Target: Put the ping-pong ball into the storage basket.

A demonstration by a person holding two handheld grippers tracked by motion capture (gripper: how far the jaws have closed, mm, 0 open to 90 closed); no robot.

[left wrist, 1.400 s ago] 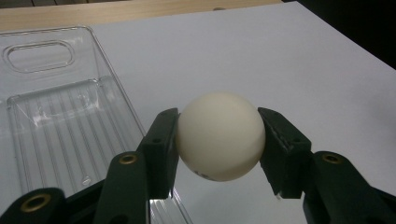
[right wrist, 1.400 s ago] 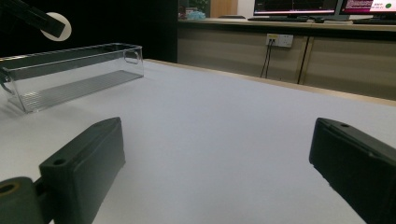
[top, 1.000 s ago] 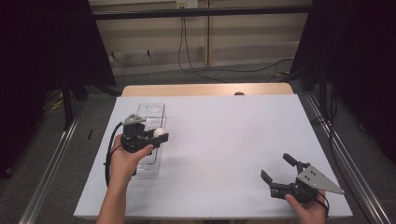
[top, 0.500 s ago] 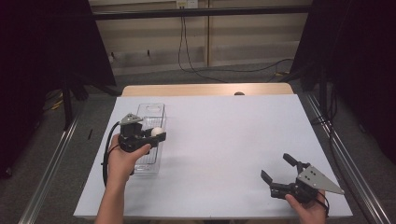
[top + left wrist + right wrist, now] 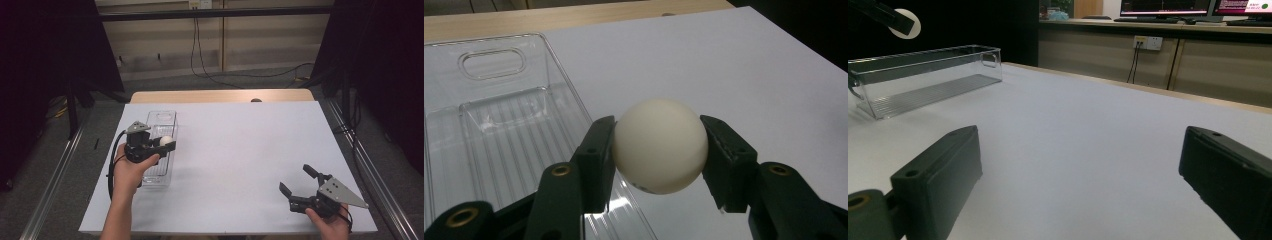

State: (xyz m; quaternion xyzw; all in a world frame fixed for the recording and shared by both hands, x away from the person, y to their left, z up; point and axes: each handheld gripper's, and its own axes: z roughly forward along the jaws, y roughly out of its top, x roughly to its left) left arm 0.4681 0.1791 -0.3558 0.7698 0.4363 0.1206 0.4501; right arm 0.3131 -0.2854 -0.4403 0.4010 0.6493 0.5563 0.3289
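My left gripper is shut on a white ball, held over the right long wall of a clear plastic tray at the table's left. In the left gripper view the ball sits squeezed between both jaws of the left gripper, with the empty ribbed tray to its left below. My right gripper rests low at the front right, open, nothing between its jaws. The right gripper view looks between its spread jaws across the table to the tray and the ball.
A white sheet covers the table, with a wooden strip along its far edge. Metal rails run along both sides. Dark curtains and cables stand beyond the far edge.
The left gripper has drifted slightly left with the ball, closer over the tray. The right gripper has not moved.
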